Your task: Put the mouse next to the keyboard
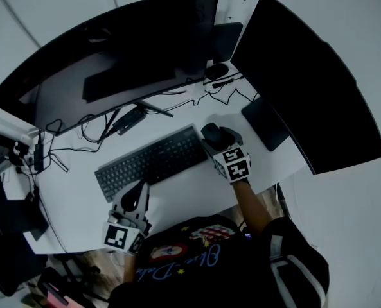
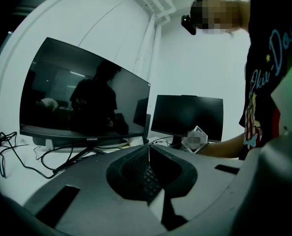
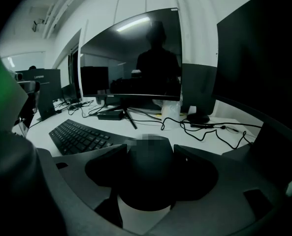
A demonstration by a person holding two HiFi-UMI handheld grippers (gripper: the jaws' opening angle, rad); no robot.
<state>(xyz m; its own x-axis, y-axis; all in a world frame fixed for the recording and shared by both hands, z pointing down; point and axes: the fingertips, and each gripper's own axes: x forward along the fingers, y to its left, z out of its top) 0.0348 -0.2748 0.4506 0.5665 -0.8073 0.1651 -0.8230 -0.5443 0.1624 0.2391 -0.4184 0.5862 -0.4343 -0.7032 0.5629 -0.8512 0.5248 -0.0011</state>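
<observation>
The black keyboard lies across the middle of the white desk. Just off its right end is the black mouse, and my right gripper is shut on it. In the right gripper view the mouse fills the gap between both jaws, low over the desk, with the keyboard to its left. My left gripper is at the keyboard's front edge near its left half, shut with nothing in it. In its own view the left gripper has its jaw tips meeting over the keyboard's keys.
A wide curved monitor stands behind the keyboard, its stand and a power brick in front of it. A second monitor stands at the right on a flat base. Loose cables run between them.
</observation>
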